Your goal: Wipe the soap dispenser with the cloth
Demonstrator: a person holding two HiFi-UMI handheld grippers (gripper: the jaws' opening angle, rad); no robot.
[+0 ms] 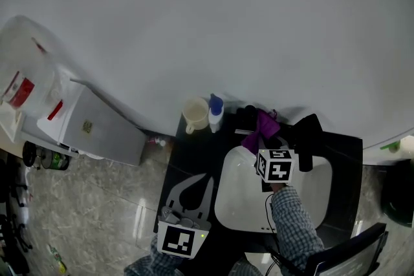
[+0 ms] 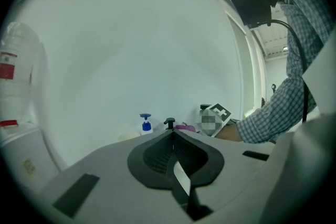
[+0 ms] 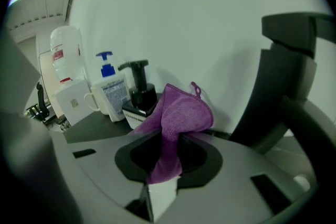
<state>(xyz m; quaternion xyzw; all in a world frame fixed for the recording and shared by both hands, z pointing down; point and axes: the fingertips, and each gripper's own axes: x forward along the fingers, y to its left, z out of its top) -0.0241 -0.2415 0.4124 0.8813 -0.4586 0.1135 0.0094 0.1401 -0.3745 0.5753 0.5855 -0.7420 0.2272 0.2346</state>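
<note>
A black-pump soap dispenser (image 3: 138, 96) stands at the back of the dark counter, and in the head view it (image 1: 248, 114) is partly hidden behind the purple cloth (image 1: 262, 125). My right gripper (image 1: 256, 141) is shut on that cloth (image 3: 176, 118), which bunches up just in front of the dispenser and touches its right side. A second bottle with a blue pump (image 3: 108, 89) stands to the left of it. My left gripper (image 1: 206, 180) hovers over the counter's left part, shut and holding nothing, well short of the bottles (image 2: 146, 123).
A cream cup (image 1: 195, 114) stands left of the blue-pump bottle (image 1: 215, 113). The white basin (image 1: 242, 210) fills the counter's middle, with a black faucet (image 1: 309, 132) behind it. A white water dispenser (image 1: 77, 123) stands at the left by the wall.
</note>
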